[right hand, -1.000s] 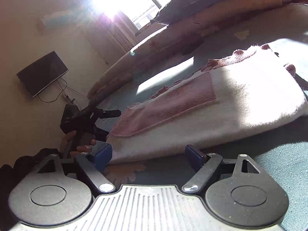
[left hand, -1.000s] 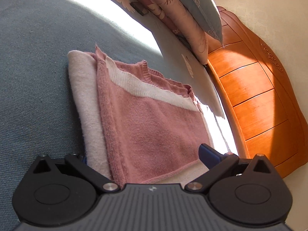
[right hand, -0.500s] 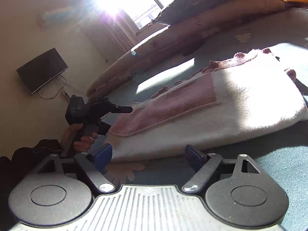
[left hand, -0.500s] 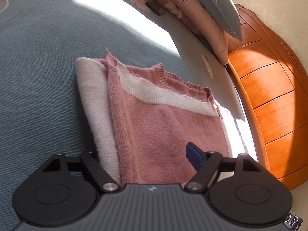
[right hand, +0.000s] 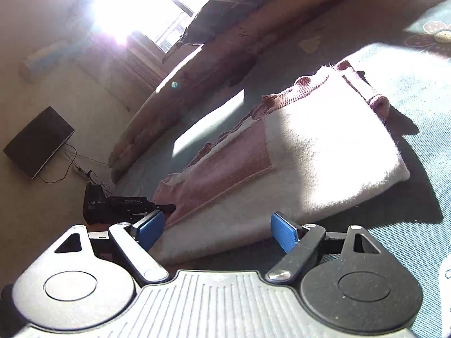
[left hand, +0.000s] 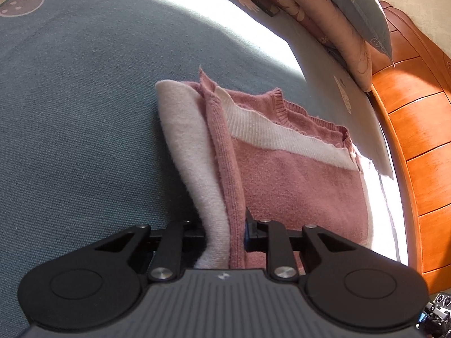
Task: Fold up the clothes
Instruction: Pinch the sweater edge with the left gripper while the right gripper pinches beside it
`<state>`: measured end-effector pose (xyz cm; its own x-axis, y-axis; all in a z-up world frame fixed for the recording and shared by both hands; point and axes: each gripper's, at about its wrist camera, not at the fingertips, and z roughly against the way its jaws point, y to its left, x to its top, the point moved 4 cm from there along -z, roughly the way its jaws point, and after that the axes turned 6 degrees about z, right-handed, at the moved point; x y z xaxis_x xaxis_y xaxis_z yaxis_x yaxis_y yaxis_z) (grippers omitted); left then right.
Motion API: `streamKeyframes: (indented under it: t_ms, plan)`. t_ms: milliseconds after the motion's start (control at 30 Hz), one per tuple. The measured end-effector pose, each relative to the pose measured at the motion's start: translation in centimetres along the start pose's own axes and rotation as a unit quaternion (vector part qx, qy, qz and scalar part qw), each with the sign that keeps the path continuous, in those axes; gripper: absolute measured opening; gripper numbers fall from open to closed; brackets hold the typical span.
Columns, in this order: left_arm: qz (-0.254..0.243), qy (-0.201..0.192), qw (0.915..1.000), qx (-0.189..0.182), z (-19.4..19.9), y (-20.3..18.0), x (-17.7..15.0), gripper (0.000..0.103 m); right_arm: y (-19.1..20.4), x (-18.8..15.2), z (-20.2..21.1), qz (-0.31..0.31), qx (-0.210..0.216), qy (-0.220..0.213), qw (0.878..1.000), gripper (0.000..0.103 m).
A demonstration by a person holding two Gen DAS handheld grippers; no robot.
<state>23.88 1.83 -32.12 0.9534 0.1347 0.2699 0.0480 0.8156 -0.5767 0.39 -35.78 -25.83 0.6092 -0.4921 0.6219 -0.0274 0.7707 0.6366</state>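
Observation:
A folded pink and cream knit sweater (left hand: 296, 186) lies on the blue-grey bed cover (left hand: 84, 112). My left gripper (left hand: 224, 231) has its jaws closing on the sweater's near edge, and the cream and pink layers stand bunched upright between the pads. In the right wrist view the same sweater (right hand: 310, 146) lies ahead in sunlight. My right gripper (right hand: 217, 231) is open, its blue pads either side of the sweater's near edge without touching it. The left gripper (right hand: 126, 205) shows as a black body at the sweater's far left corner.
Pillows (left hand: 352, 14) are stacked along the bed's head against an orange wooden headboard (left hand: 417, 129). A dark screen (right hand: 36, 143) with cables stands by the wall, below a bright window (right hand: 169, 36). Bare bed cover surrounds the sweater.
The left jaws have come together from wide apart onto the sweater's edge, gathering it into a raised fold, and the gripper tipped downward. The right gripper shifted and rolled, tilting its view.

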Motion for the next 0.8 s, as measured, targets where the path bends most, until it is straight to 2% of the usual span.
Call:
streamKeyframes:
  t_ms: [167,200,233,367,433,533,600,800]
  plan:
    - [-0.005,0.001,1.0,0.0,0.0,0.1,0.1,0.023,-4.0,8.0,0.4,-0.001,-0.03,0.045,0.999,0.086]
    - [-0.001,0.0,1.0,-0.003,0.0,0.2,0.0,0.023,-5.4,9.6,0.2,-0.003,-0.042,0.04,0.998,0.086]
    - [0.001,-0.001,1.0,-0.007,0.0,0.3,0.0,0.023,-6.8,10.6,-0.1,-0.006,-0.053,0.036,0.998,0.086]
    - [0.0,-0.002,1.0,-0.005,0.0,0.2,0.1,0.023,-13.0,12.3,-3.4,-0.035,-0.085,0.07,0.993,0.086]
    - [-0.003,0.001,1.0,-0.001,0.0,0.1,0.1,0.023,-15.2,12.0,-4.9,-0.047,-0.074,0.072,0.994,0.087]
    - [-0.005,0.003,1.0,0.003,0.0,0.0,0.2,0.023,-16.5,12.2,-6.6,-0.08,0.008,0.07,0.994,0.088]
    - [-0.002,0.004,1.0,0.002,0.0,0.1,0.2,0.023,-16.6,12.7,-8.2,-0.076,0.041,0.078,0.993,0.088]
    - [0.008,0.003,1.0,-0.001,-0.1,0.2,0.2,0.023,-16.0,14.8,-11.6,-0.069,0.053,0.1,0.991,0.088]
